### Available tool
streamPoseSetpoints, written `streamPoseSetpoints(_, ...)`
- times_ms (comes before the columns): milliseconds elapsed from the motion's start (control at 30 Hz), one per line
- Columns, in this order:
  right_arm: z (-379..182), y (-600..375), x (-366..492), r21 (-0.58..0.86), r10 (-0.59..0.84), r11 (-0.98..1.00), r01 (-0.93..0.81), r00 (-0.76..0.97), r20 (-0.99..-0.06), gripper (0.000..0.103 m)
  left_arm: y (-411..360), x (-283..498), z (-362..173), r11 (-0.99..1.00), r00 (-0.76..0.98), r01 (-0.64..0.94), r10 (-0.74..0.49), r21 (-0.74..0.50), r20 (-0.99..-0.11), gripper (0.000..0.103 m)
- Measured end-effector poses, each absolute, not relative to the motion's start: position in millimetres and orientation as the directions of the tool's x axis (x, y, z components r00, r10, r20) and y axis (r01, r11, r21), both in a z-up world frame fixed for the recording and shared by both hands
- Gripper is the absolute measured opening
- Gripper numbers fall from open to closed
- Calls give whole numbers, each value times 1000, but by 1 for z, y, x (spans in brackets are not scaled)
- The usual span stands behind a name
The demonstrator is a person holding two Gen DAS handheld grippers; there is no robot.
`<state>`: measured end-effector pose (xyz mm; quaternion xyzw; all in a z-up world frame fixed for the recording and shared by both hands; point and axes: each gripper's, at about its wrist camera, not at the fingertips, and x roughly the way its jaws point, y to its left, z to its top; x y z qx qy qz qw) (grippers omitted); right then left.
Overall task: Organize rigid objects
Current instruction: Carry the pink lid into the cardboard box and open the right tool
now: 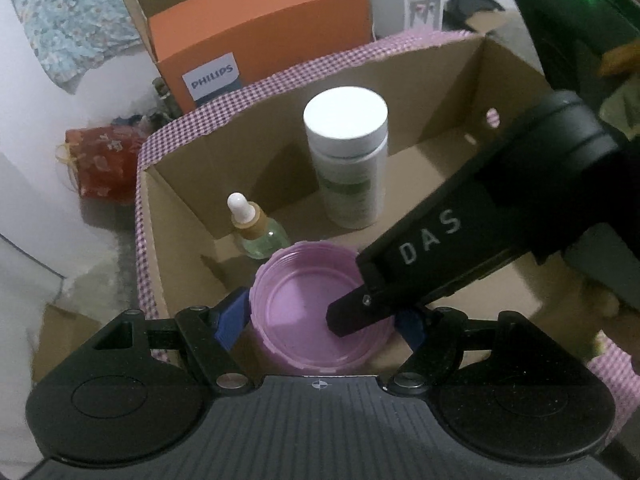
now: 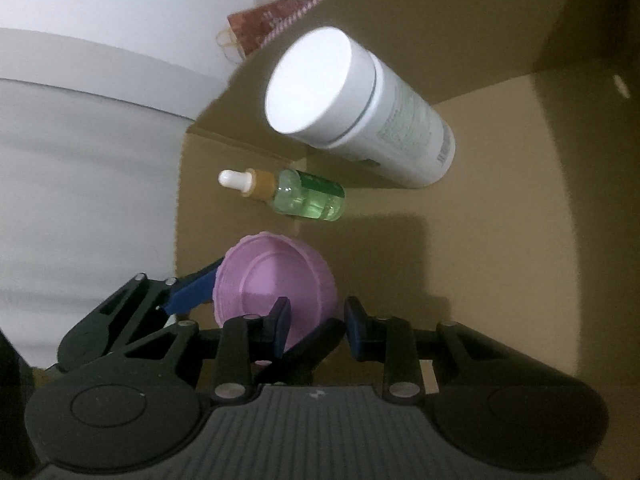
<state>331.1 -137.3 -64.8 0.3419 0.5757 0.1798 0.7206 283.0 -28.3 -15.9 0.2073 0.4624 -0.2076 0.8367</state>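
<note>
Lid (image 1: 316, 308), pink plastic, ribbed rim, hollow side up, sits clamped between the left gripper (image 1: 320, 320) blue pads above the cardboard box (image 1: 440, 92) floor; the right gripper (image 2: 316, 322), marked "DAS", pinches its rim. Beyond stand a green dropper bottle (image 1: 260, 236) and white canister (image 1: 348, 152); an orange "PHILIPS" carton (image 1: 256, 40) lies outside

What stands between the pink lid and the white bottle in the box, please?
The dropper bottle stands between the pink lid and the white bottle, off to one side; both wrist views show it.
</note>
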Motion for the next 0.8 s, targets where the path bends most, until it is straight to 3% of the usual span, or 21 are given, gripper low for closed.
streamPoseSetpoints(100,-68,-134,337,697,655,703,142,251,-713,35,-28,282,-17,825,497,535,-134,181,-858,81)
streamPoseSetpoints(167,-71,-133,339,692,653,706,152,238,-719,43,-26,282,-16,827,498,530,-127,186,-858,81)
streamPoseSetpoints(267,-71,-136,338,693,658,702,163,225,-719,48,-25,280,-14,828,501,529,-128,186,-856,83)
streamPoseSetpoints(533,-69,-137,333,710,672,683,172,233,-703,51,-23,274,2,841,522,518,-169,154,-836,85)
streamPoseSetpoints(800,-29,-155,301,763,702,636,120,321,-636,60,-3,240,39,866,581,492,-254,85,-773,88)
